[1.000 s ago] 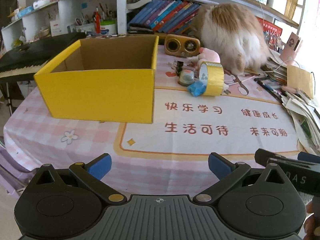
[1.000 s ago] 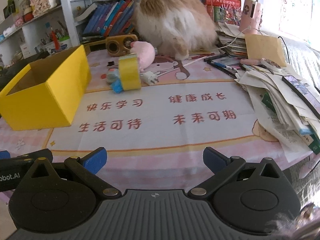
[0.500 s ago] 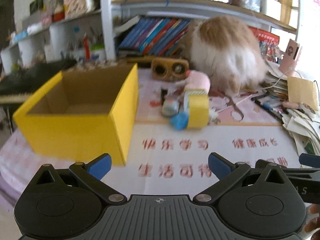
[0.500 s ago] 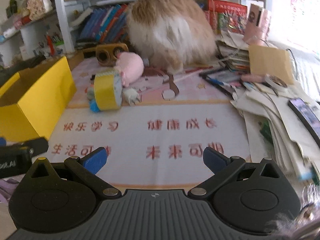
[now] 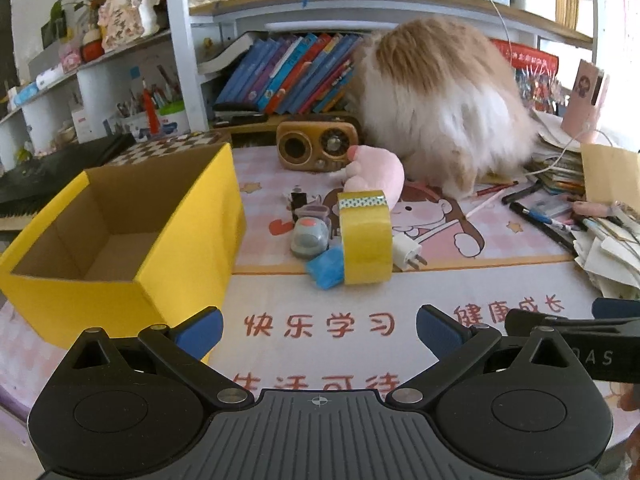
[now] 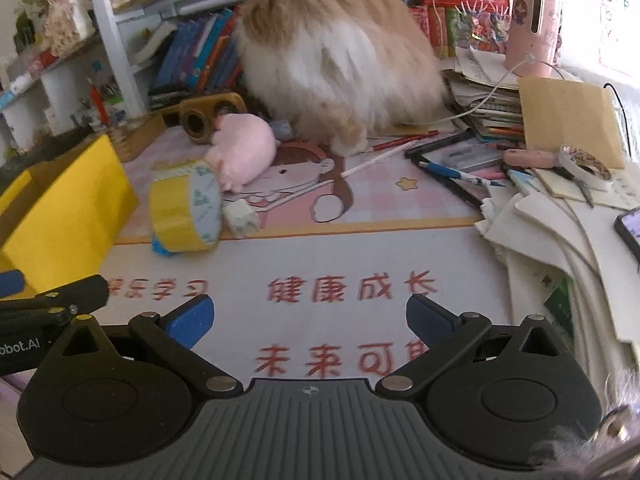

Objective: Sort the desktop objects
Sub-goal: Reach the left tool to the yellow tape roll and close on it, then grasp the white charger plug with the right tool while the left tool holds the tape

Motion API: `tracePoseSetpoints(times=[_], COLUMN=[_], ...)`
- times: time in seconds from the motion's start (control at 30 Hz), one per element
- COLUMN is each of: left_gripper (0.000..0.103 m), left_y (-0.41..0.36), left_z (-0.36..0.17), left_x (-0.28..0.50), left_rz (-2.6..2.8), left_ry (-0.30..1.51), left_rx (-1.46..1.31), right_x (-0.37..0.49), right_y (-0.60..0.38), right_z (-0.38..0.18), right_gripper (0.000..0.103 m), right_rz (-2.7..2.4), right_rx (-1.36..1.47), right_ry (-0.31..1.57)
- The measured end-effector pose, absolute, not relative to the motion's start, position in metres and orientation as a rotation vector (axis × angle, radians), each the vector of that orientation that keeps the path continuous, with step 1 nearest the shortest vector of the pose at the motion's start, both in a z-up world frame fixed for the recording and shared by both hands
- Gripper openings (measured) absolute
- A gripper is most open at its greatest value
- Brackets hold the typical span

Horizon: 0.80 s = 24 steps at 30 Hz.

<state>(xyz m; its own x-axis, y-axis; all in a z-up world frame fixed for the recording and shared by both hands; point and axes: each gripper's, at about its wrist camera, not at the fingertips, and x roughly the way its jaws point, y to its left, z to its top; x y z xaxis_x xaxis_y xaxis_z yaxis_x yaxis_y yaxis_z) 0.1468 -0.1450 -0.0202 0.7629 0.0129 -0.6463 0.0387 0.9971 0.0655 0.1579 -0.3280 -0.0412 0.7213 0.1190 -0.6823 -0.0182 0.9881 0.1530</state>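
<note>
Bookshelves [image 5: 280, 76] back our table [image 5: 460, 292]. From the left view, our left tool [image 5: 318, 326] gapes empty; yellow tape [image 5: 366, 238] stands beside the yellow box [image 5: 120, 240]. From the right view, our right tool [image 6: 310, 316] also gapes empty, the tape perhaps touching a white plug [image 6: 240, 218].

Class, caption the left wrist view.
Open left gripper faces upright yellow tape roll beside open yellow cardboard box.

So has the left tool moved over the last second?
Yes. The left tool has gone forward over the table: in its own view the yellow box and the tape roll loom larger and nearer than before. Its fingers stand open.
</note>
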Motion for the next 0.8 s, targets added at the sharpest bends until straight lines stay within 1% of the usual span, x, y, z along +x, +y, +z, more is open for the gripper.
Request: tracePoseSetpoints(times=[0.17,0.37,0.43,0.5,0.57,0.63,0.7,0.73,0.77,0.8], left_gripper=[0.102,0.082,0.078,0.067,0.061,0.057,0.047,0.045,0.04,0.04], left_y=[-0.153,-0.164,-0.167,-0.169,-0.168,-0.166,-0.167,-0.168,-0.17,-0.172], left_z=[-0.024,-0.032,-0.037,-0.044,-0.049,-0.053,-0.056,-0.057,-0.058,-0.059], left_x=[0.168,0.198,0.21,0.222,0.231,0.238,0.245,0.248,0.25,0.252], left_rz=[-0.033,-0.023,-0.034,-0.046,-0.052,-0.054,-0.038,-0.036,-0.039,-0.042], left_ry=[0.706,0.697,0.707,0.717,0.712,0.697,0.705,0.705,0.705,0.702], left_rx=[0.055,0.07,0.061,0.045,0.014,-0.029,-0.029,-0.026,-0.02,-0.009], right_x=[0.172,0.183,0.184,0.186,0.187,0.188,0.188,0.189,0.188,0.189], right_y=[-0.34,-0.345,-0.346,-0.347,-0.349,-0.347,-0.343,-0.342,-0.339,-0.337], right_z=[-0.042,-0.049,-0.049,-0.05,-0.051,-0.052,-0.053,-0.053,-0.053,-0.053], right_gripper=[0.103,0.103,0.103,0.103,0.103,0.103,0.103,0.103,0.103,0.103], right_rz=[0.049,0.057,0.057,0.057,0.061,0.069,0.085,0.096,0.108,0.121], right_rx=[0.156,0.136,0.118,0.107,0.1,0.079,0.047,0.033,0.019,0.004], right_ry=[0.752,0.765,0.761,0.76,0.765,0.774,0.777,0.776,0.773,0.766])
